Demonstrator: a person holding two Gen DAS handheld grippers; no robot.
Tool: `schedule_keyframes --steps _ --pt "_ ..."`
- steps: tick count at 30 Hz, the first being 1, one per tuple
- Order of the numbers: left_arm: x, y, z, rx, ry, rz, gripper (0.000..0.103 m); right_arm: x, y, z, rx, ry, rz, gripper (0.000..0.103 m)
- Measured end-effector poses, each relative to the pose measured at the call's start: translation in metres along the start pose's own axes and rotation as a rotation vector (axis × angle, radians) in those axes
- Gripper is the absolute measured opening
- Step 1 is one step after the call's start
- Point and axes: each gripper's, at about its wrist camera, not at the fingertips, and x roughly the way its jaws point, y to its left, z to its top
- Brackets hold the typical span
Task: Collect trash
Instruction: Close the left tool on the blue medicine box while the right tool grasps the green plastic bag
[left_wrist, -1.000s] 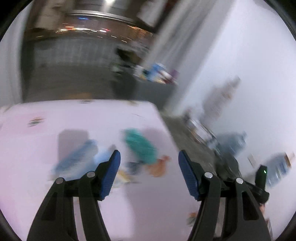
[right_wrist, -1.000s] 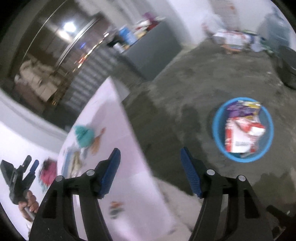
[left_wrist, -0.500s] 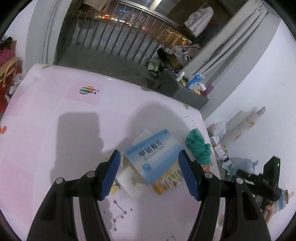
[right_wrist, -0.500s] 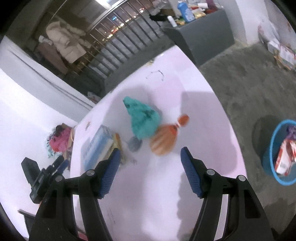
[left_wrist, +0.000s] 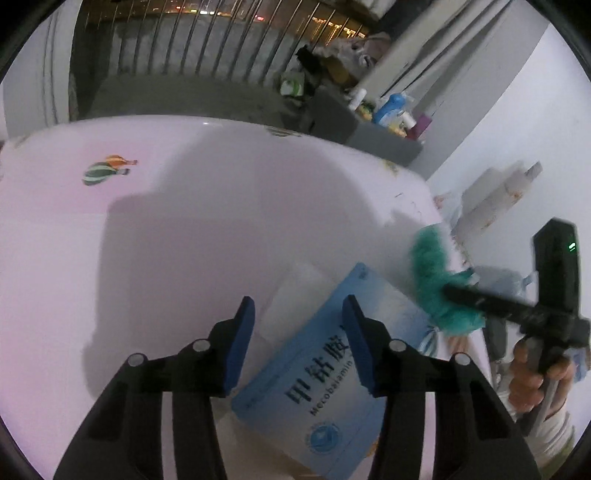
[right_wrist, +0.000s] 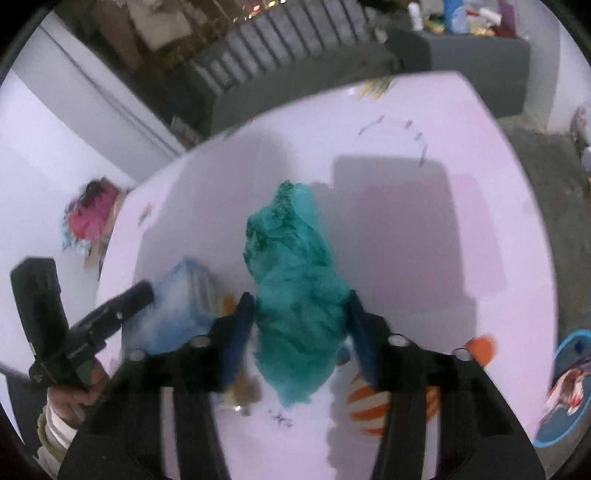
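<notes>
Straddling the crumpled teal bag (right_wrist: 295, 295) on the pink table (right_wrist: 424, 221), the right gripper (right_wrist: 299, 314) has its jaws apart, not yet clamped. The left gripper (left_wrist: 295, 332) hovers, jaws apart, over the blue medicine box (left_wrist: 332, 387). Next, probably: squeeze, lift, carry right to the blue basin (right_wrist: 565, 406).

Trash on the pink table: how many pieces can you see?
4. A teal crumpled bag between the right claw fingers, a blue box under the left claw, an orange striped wrapper, white paper. More may hide.
</notes>
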Motion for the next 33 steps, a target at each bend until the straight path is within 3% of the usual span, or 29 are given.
schedule_keyframes --steps 6,16,26,33 --pt "-0.004 -0.025 -0.024 0.043 0.038 -0.047 0.048 -0.005 0.011 -0.031 -0.047 0.001 0.035 0.043" --pt "-0.015 -0.052 -0.073 0.004 0.068 -0.114 0.048 -0.017 -0.003 -0.062 0.019 0.016 0.099 0.042" --pt "-0.035 -0.073 -0.127 -0.027 0.123 -0.182 0.048 -0.037 0.005 -0.095 0.034 0.024 0.096 0.042" --pt "-0.052 -0.082 -0.148 -0.033 0.128 -0.203 0.048 -0.025 0.020 -0.087 0.061 0.014 0.071 0.043"
